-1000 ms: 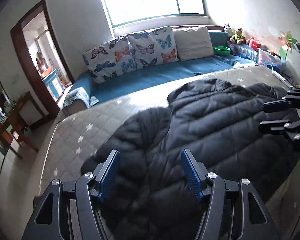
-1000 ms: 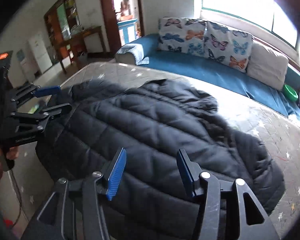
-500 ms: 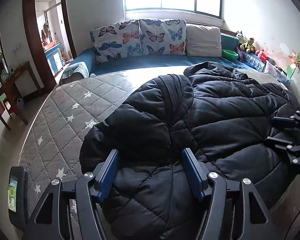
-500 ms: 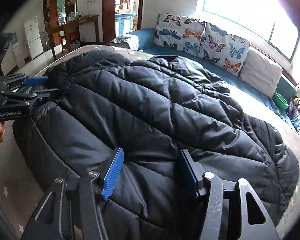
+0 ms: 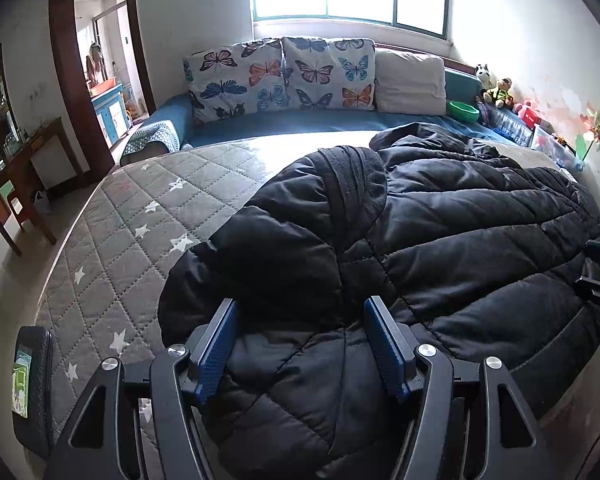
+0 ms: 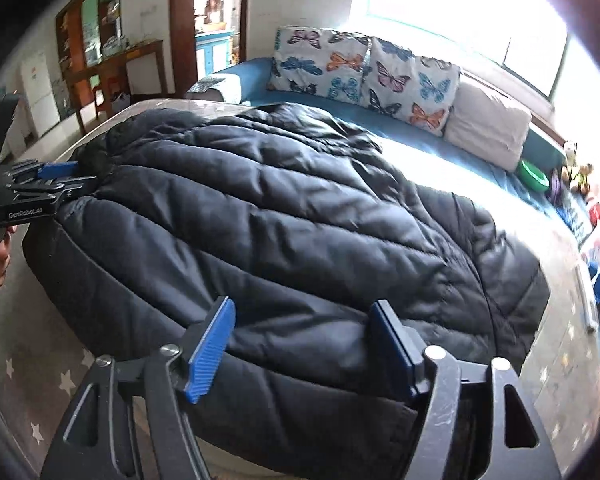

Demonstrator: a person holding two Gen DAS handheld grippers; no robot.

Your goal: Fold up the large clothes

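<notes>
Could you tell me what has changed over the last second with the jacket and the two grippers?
Both grippers came down closer over the jacket. The right gripper has just been opening wider, jacket beneath it, ungripped. The left gripper stayed open; the jacket stayed on the bed.

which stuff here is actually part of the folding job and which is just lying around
For the job:
black puffer jacket
left gripper
right gripper
quilted star mattress

Just lying about:
butterfly pillows
plain pillow
green bowl
stuffed toys
pinwheel
</notes>
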